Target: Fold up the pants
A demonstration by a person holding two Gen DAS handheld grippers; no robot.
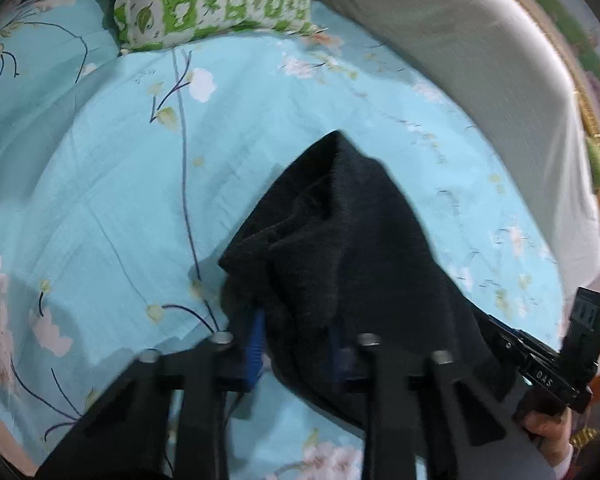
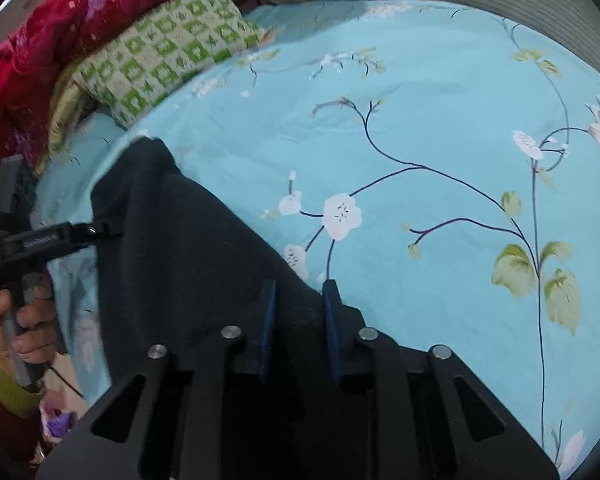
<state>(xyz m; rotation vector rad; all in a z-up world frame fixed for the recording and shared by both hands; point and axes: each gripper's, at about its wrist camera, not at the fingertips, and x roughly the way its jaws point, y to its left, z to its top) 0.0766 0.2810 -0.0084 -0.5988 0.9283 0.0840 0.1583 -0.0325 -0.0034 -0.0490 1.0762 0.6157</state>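
The black pants (image 1: 340,240) hang bunched over the light blue flowered bed sheet (image 1: 120,200). My left gripper (image 1: 296,344) is shut on one edge of the cloth, which drapes over its blue pads. My right gripper (image 2: 298,312) is shut on another edge of the pants (image 2: 180,260). The right gripper also shows in the left wrist view (image 1: 496,332) at the lower right. The left gripper shows in the right wrist view (image 2: 108,228) at the left, pinching the cloth. The pants stretch between the two grippers.
A green and white checked pillow (image 1: 212,0) lies at the head of the bed, also in the right wrist view (image 2: 160,56). A red quilt (image 2: 40,40) is piled at the far left. A grey-white cover (image 1: 480,60) lies along the right side.
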